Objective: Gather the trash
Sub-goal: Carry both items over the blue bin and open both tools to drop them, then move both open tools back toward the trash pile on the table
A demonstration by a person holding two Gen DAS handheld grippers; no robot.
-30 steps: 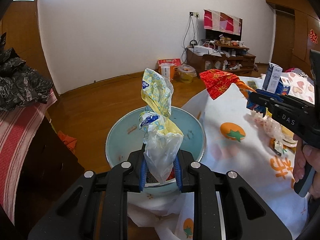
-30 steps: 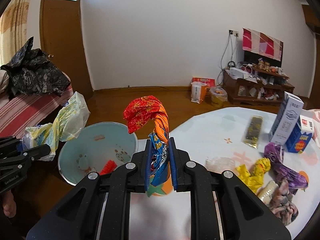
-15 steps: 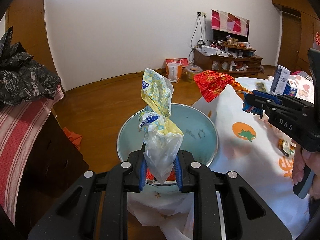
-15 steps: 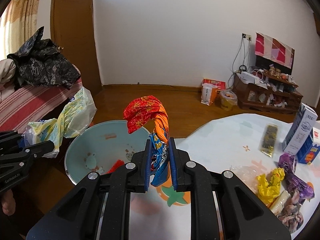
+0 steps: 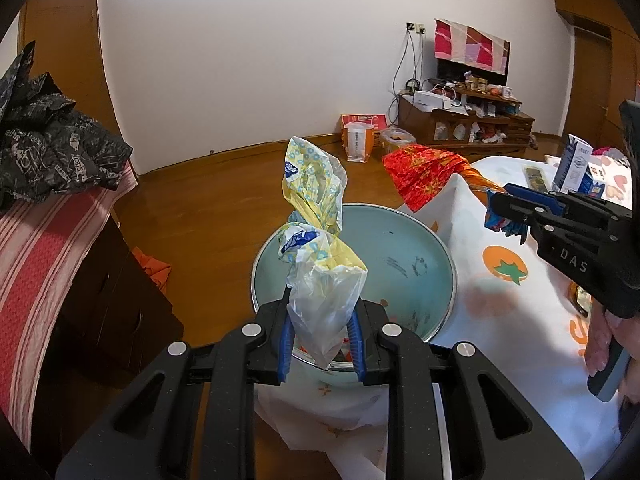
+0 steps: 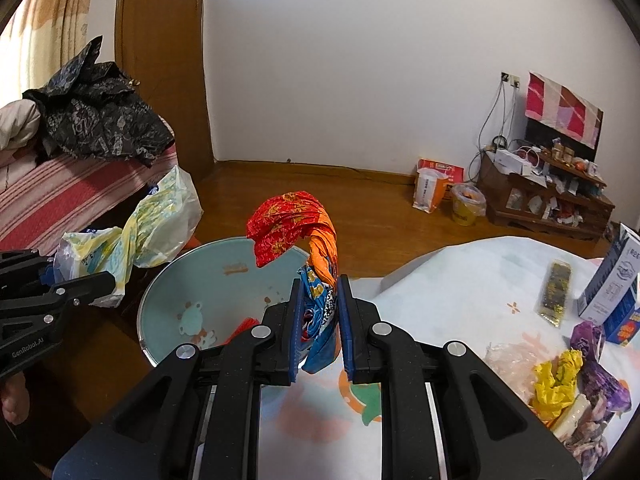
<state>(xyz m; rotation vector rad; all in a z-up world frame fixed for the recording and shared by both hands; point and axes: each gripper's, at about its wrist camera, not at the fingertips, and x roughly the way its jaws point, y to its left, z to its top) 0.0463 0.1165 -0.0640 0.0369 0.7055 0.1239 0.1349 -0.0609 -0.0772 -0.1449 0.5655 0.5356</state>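
Note:
My left gripper [image 5: 321, 334] is shut on a crumpled yellow and clear plastic bag [image 5: 316, 240], held above the near rim of a pale blue bin [image 5: 424, 248]. My right gripper [image 6: 319, 330] is shut on a red, orange and blue wrapper [image 6: 296, 224], which sticks up over the bin [image 6: 188, 280] at the table's left edge. The right gripper [image 5: 516, 210] with the red wrapper [image 5: 424, 172] also shows at the right of the left wrist view. The left gripper [image 6: 76, 284] with the plastic bag [image 6: 152, 224] shows at the left of the right wrist view. Some red trash lies in the bin.
A table with a white fruit-print cloth [image 6: 460, 304] carries more wrappers [image 6: 560, 380], a milk carton [image 6: 616, 280] and a flat dark packet [image 6: 554, 292]. A striped bed [image 5: 36, 248] with dark clothing lies left of the bin. A wooden floor and a low cabinet [image 6: 548, 196] lie beyond.
The right gripper with the red wrapper has shifted left, closer over the bin. The left gripper still holds the plastic bag above the bin's near rim.

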